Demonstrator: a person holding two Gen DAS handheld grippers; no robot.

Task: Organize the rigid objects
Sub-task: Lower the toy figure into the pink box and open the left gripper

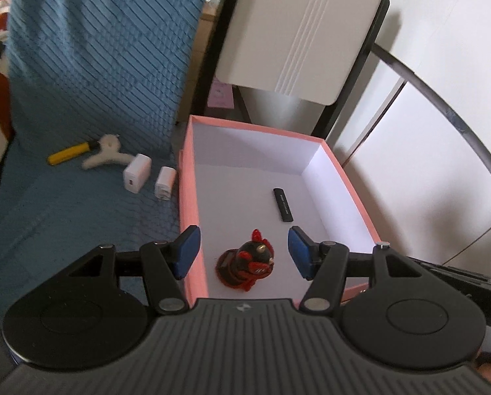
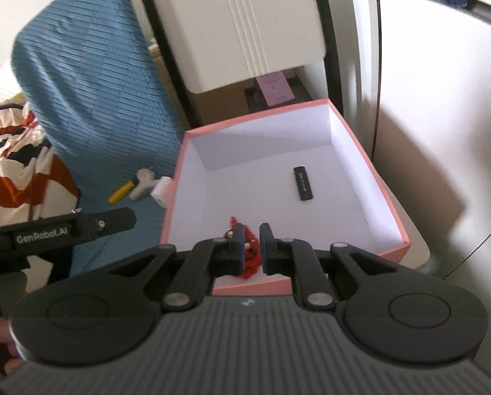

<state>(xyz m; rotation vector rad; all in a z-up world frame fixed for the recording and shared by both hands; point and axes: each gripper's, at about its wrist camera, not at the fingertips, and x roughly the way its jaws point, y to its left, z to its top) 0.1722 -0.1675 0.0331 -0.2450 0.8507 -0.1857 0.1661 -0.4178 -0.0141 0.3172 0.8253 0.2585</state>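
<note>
Pink box [image 1: 187, 197] at frame centre already collects the figurine [image 1: 247, 263] and black stick [image 1: 283, 204], so the left gripper [image 1: 243, 251] hangs released above, and the right gripper [image 2: 252, 247] is clenched, empty.

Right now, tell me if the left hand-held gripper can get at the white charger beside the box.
Probably yes: the left hand-held gripper is open and empty, and the white charger lies uncovered on the blue cover.

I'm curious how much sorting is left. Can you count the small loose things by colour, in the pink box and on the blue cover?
Black: 1, the stick in the pink box
Black-and-red: 1, the figurine in the box
White: 3, two chargers and a fluffy piece
Yellow: 1, the tool
Total: 6
</note>
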